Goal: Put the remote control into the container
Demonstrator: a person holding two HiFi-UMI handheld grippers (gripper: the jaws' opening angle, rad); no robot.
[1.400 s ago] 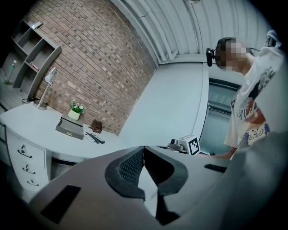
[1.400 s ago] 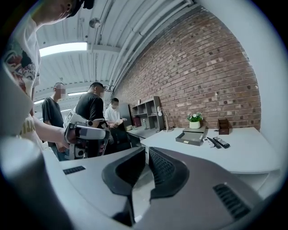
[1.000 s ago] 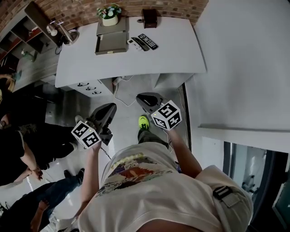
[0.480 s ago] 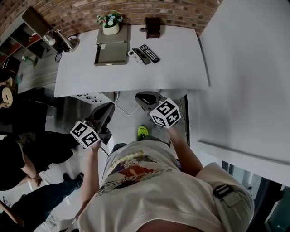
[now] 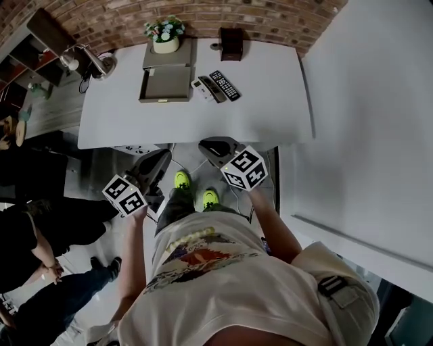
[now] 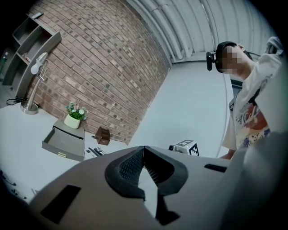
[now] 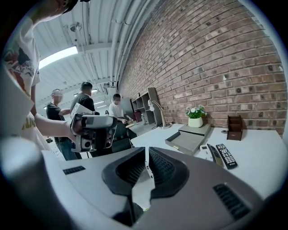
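Hand-held gripper state: left hand-held gripper [image 5: 162,160] and right hand-held gripper [image 5: 205,145] are both clenched and empty, just off the desk [image 5: 270,115] front edge. The black remote control [image 5: 223,85] lies near the back edge, close to the container [image 5: 166,84].

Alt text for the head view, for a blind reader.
A person holds the left gripper and right gripper, both shut and empty, short of a white table. Near its far edge, by a brick wall, lie remote controls beside a grey container, a potted plant and a brown holder.
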